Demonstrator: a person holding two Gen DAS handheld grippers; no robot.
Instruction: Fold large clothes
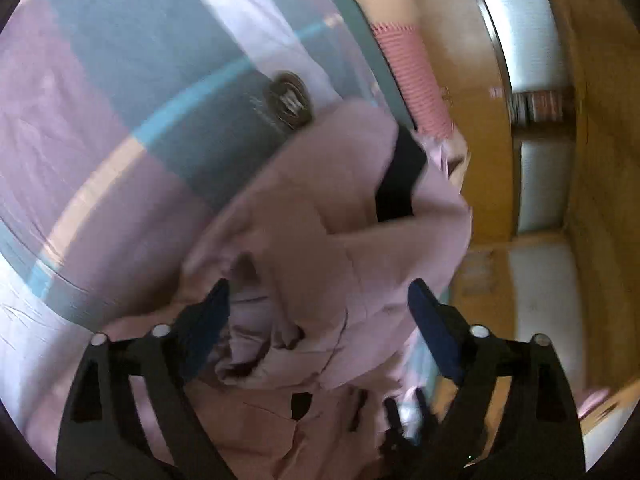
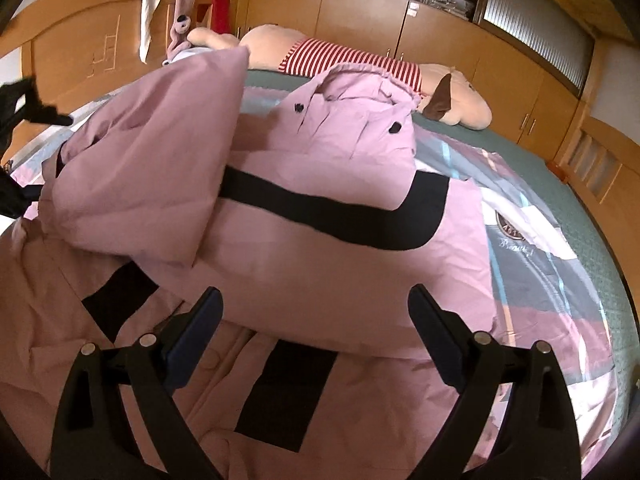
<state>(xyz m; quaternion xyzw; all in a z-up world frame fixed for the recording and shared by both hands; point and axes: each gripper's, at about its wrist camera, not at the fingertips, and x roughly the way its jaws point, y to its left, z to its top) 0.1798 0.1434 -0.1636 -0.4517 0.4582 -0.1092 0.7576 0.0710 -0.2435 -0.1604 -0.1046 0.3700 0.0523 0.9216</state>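
I see a big pink coat [image 2: 320, 216] lying on the bed [image 2: 560, 280]. It has thick black stripes [image 2: 340, 216] on it. One sleeve [image 2: 152, 160] is folded over the front of the coat. The collar [image 2: 360, 84] with its dark buttons points to the far side of the bed.

My right gripper [image 2: 316, 312] hangs just over the coat, near its lower part. Its jaws are wide apart and hold nothing. A black patch of the coat sits right under it.

My left gripper [image 1: 318, 308] is over a bunched up part of the coat [image 1: 320, 248]. Its jaws are wide apart too. Pink cloth is between them, but they do not pinch it. This view is blurry, so I cannot tell which part of the coat it is.

The bed has a cover [image 1: 120, 120] with pink, grey and blue blocks and a round badge [image 1: 290, 98] on it. A long soft toy [image 2: 440, 96] in a red and white striped shirt lies at the far edge of the bed, just past the collar. Wood cupboards [image 2: 440, 32] stand behind it
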